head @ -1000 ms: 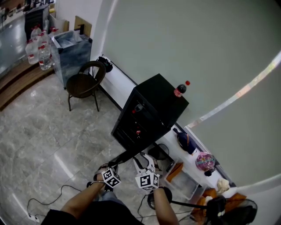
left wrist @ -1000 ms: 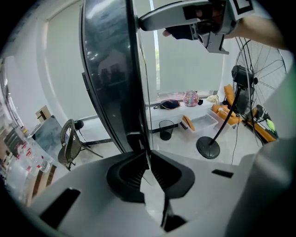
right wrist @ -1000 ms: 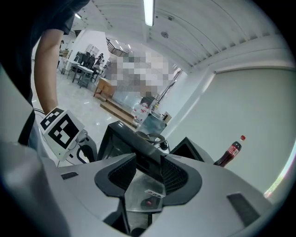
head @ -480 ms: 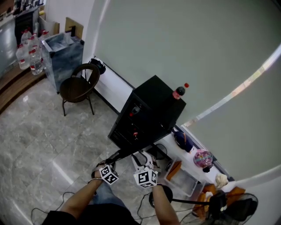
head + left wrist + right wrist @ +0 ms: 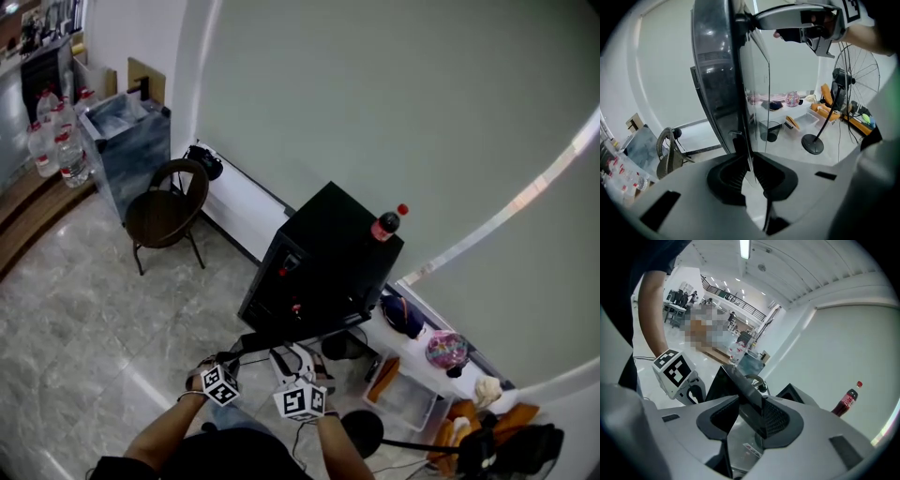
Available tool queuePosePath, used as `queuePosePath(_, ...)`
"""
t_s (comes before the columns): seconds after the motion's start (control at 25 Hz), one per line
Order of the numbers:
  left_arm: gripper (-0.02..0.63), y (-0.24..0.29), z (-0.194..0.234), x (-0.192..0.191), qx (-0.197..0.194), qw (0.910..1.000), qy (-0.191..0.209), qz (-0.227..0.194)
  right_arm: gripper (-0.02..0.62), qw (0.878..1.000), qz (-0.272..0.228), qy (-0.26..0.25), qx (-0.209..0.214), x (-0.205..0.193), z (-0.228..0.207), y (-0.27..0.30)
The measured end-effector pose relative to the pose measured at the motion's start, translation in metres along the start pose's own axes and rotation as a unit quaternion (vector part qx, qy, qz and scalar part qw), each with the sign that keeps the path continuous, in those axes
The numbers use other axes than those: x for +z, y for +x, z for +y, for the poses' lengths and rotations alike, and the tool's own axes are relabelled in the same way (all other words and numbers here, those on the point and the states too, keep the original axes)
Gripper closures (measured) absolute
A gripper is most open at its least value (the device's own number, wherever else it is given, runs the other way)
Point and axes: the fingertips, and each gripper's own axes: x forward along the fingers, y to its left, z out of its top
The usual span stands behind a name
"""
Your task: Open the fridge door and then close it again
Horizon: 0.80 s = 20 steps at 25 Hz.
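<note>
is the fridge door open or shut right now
Open: in the head view the fridge door stands swung well out from the fridge front, toward the person.

A big open office hall: polished stone floor (image 5: 66,319), distant desks (image 5: 674,310), a railed upper gallery (image 5: 736,298).

1 fridge (image 5: 323,253), 1 cola btl (image 5: 384,226), 1 chair (image 5: 167,211) — 1 floor fan (image 5: 842,77)

Pale grey-green wall (image 5: 375,112) with a low white ledge (image 5: 234,197) running along its foot; glossy grey marble floor (image 5: 75,309); a round brown chair (image 5: 164,211) just beside a grey bin (image 5: 127,141); big water bottles (image 5: 52,150) near that; a standing fan (image 5: 841,77) further along; strip light (image 5: 745,248) on the ceiling
</note>
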Motion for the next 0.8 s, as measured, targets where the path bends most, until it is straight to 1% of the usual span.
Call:
queuePosePath(0.16,0.565,0.009,0.026,0.004,-0.020,0.9997,0.012,0.007,0.429,1.000,-0.001,0.013,0.004,0.005,-0.012,0.020)
queuePosePath(0.32,0.561,0.015,0.058,0.012,-0.010,0.9998,0.008,0.011,0.426,1.000,-0.012,0.022,-0.001,0.012,-0.024,0.040)
queuePosePath(0.48,0.555,0.028,0.085,0.020,-0.009,0.9999,-0.002,0.013,0.426,1.000,-0.007,0.029,-0.006,0.014,-0.036,0.061)
queuePosePath(0.68,0.554,0.049,0.119,0.032,-0.018,0.9996,0.016,0.015,0.430,0.998,0.005,0.053,-0.026,0.017,-0.058,0.088)
queuePosePath(0.8,0.554,0.058,0.139,0.044,-0.030,0.9990,0.030,0.009,0.431,0.996,0.017,0.070,-0.048,0.017,-0.071,0.102)
